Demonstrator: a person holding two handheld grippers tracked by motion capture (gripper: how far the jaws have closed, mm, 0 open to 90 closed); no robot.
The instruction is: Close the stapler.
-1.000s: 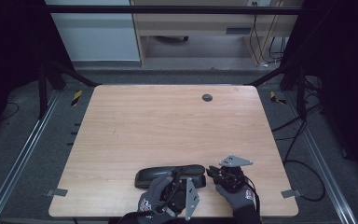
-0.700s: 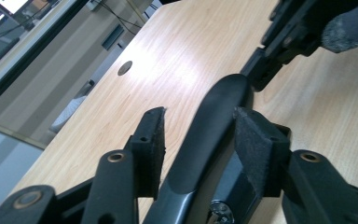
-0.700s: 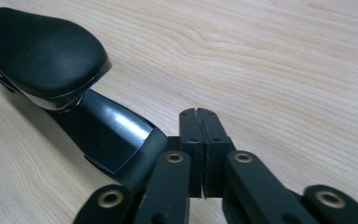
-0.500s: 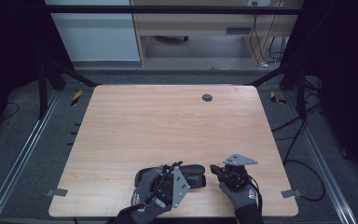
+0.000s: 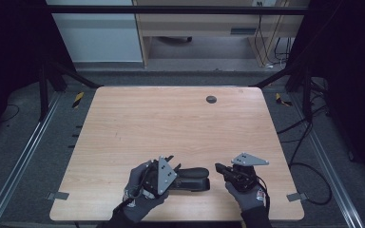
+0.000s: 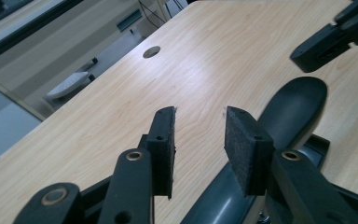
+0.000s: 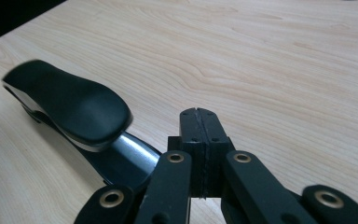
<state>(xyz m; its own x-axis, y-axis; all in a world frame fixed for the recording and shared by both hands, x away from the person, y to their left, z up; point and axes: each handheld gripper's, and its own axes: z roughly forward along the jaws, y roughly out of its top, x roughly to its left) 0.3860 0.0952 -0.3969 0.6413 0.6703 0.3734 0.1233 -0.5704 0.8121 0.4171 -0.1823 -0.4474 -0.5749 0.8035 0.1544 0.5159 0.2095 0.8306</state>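
Note:
A black stapler (image 5: 193, 178) lies lengthwise near the table's front edge. My left gripper (image 5: 168, 158) hovers over its left part and hides that end. In the left gripper view this gripper (image 6: 199, 116) is open, bare wood shows between its pads, and the stapler (image 6: 294, 99) runs out from under the right-hand jaw. My right gripper (image 5: 219, 167) sits just past the stapler's right end, apart from it. In the right gripper view it (image 7: 199, 112) is shut with nothing in it, and the stapler's raised arm (image 7: 72, 100) lies to its left.
The wooden table (image 5: 171, 123) has a round cable hole (image 5: 211, 99) at the back right. Its front edge runs just below both gloved hands. Metal rails (image 5: 24, 156) and cables (image 5: 309, 142) flank the table on the floor.
My left gripper has moved forward from the table's front edge onto the stapler's left part, covering it. The right gripper has shifted slightly right. The stapler has not moved.

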